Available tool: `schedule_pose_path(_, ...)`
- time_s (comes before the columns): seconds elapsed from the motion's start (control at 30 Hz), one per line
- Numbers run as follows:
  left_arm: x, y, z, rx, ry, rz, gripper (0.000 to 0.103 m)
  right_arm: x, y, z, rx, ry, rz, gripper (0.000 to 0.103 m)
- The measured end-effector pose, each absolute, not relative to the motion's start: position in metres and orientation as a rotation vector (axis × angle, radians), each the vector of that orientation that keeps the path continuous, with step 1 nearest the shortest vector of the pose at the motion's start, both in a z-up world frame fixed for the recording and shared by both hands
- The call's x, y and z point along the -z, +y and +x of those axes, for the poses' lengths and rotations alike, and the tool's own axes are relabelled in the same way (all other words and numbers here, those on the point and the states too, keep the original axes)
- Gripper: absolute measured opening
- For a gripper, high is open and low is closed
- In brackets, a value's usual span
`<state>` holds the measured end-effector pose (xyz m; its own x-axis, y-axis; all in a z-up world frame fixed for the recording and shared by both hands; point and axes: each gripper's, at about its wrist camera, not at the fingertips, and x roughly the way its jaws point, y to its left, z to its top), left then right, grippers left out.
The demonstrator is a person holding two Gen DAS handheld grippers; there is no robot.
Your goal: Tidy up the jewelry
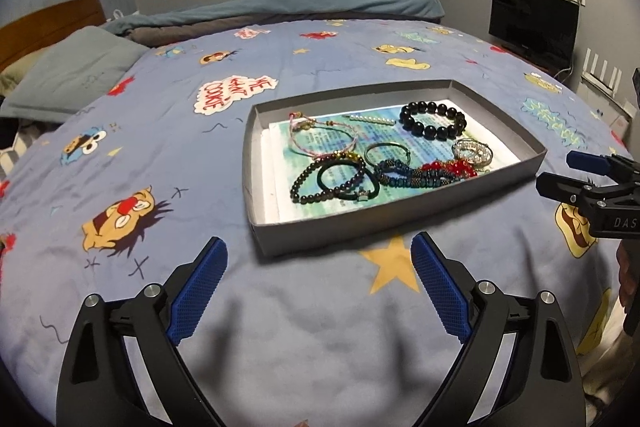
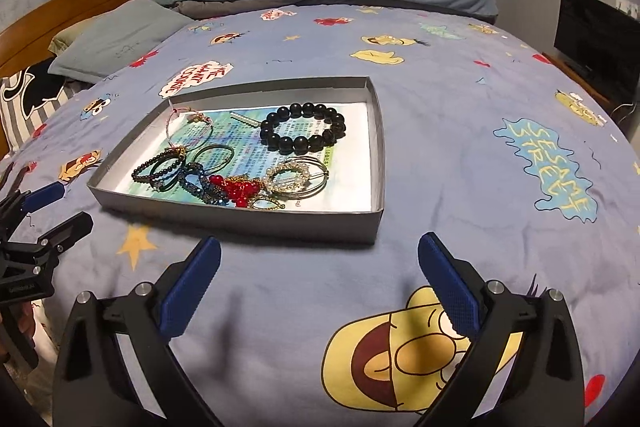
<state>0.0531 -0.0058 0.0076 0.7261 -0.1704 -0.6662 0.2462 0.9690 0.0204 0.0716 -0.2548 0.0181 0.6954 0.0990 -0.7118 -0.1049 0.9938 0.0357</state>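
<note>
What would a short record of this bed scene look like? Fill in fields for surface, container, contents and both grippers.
surface: blue cartoon bedspread
container: shallow grey tray, lined with printed paper
contents: black bead bracelet lying apart; red bead piece in a tangled cluster along the near side
left gripper: open, empty, short of the tray
right gripper: open, empty, short of the tray

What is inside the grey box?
The box holds a printed sheet, a black bead bracelet, a pearl clip and tangled bracelets. The floor under the sheet is hidden.
</note>
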Motion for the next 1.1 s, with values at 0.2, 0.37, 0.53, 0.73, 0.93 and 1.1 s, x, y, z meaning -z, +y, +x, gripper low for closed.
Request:
schedule_pose_path(0.2, -0.0040, -0.0065, 0.0512, 0.229, 0.733, 0.112, 0.093, -0.0173, -0.2523, 0.0703, -0.119, 0.796, -0.010, 0.098)
schedule_pose_path(0.37, -0.0036, -0.0058, 0.0506, 0.225, 0.732, 0.115, 0.093, -0.0171, -0.2520, 0.0703, -0.118, 0.796, -0.007, 0.098)
schedule_pose_path(0.53, -0.0037, -0.0050, 0.0503, 0.225, 0.731, 0.115, 0.093, -0.0168, -0.2514, 0.0692, -0.118, 0.794, -0.008, 0.098)
schedule_pose_path(0.73, -0.0037, -0.0051, 0.0502, 0.225, 0.732, 0.115, 0.093, -0.0169, -0.2511, 0.0693, -0.119, 0.798, -0.008, 0.098)
schedule_pose_path(0.93, -0.0034, -0.0053, 0.0501, 0.227, 0.733, 0.116, 0.093, -0.0171, -0.2517, 0.0691, -0.119, 0.799, -0.007, 0.098)
schedule_pose_path(1.1, -0.0033, -0.0054, 0.0501, 0.227, 0.733, 0.117, 0.093, -0.0173, -0.2519, 0.0691, -0.119, 0.799, -0.007, 0.098)
